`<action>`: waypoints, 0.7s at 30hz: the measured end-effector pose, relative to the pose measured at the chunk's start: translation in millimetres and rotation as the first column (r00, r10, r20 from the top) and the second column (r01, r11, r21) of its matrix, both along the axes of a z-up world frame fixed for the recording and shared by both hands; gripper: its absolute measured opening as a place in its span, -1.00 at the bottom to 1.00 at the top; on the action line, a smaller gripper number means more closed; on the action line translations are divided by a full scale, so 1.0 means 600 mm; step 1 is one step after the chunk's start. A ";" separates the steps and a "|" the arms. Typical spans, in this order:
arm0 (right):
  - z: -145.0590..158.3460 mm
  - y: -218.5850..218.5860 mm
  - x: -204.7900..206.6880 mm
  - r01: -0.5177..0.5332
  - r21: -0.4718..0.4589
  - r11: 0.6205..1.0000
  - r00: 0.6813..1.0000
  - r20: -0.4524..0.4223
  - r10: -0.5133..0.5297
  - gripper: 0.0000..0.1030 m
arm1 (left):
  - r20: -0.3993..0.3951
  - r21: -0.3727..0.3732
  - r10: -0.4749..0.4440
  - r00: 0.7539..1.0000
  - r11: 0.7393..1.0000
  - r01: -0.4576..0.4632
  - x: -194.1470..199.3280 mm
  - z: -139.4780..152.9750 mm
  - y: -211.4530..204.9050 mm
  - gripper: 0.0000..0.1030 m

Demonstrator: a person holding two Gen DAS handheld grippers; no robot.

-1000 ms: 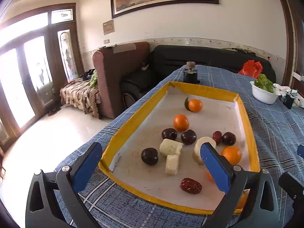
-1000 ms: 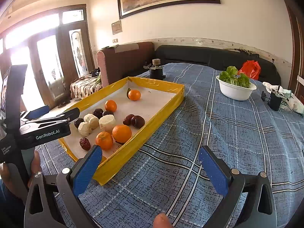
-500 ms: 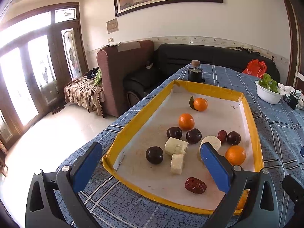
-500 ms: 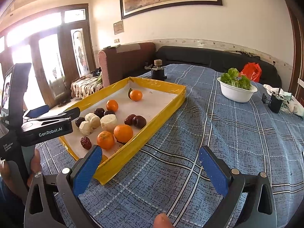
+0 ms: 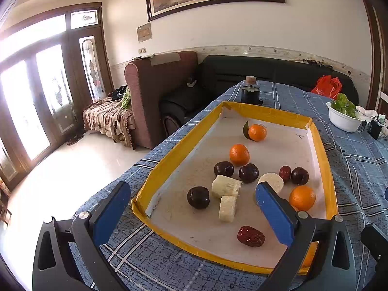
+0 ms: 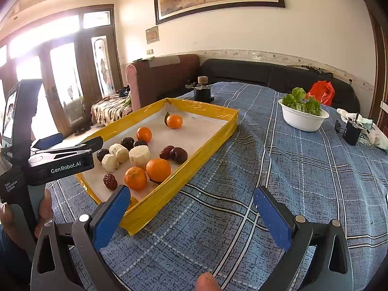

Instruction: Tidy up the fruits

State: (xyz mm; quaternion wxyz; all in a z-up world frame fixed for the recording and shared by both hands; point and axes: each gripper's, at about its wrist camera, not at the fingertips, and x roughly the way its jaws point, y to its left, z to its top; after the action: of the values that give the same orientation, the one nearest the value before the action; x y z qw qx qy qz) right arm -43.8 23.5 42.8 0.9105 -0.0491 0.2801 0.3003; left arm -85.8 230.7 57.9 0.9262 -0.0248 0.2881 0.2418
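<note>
Item: a shallow yellow-taped cardboard tray point(image 5: 169, 162) on a blue plaid tablecloth point(image 6: 278, 181), which held mixed oranges, dark plums, red dates and a pale cut cylinder piece point(image 5: 227, 208). The left gripper point(image 5: 194, 214) hung spread and empty, that piece straight ahead between its fingers, long axis pointing away. The right gripper point(image 6: 192, 218), likewise spread and empty, stood farther, the tray to its left.

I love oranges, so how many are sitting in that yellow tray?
4 oranges: one with a leaf near the tray's far end, one mid-tray by dark fruits, two together at the near end. None looks hidden.
</note>
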 end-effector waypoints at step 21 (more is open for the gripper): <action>0.001 -0.002 0.001 0.002 0.003 1.000 1.000 -0.003 -0.002 1.00 | -0.002 0.011 0.006 1.000 1.000 -0.006 -0.006 0.001 0.000 1.00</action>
State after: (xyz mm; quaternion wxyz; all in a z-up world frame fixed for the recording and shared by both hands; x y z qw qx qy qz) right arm -43.4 22.4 43.6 0.9104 -0.0471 0.2810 0.2999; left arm -89.4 231.0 58.3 0.9254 -0.0201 0.2875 0.2460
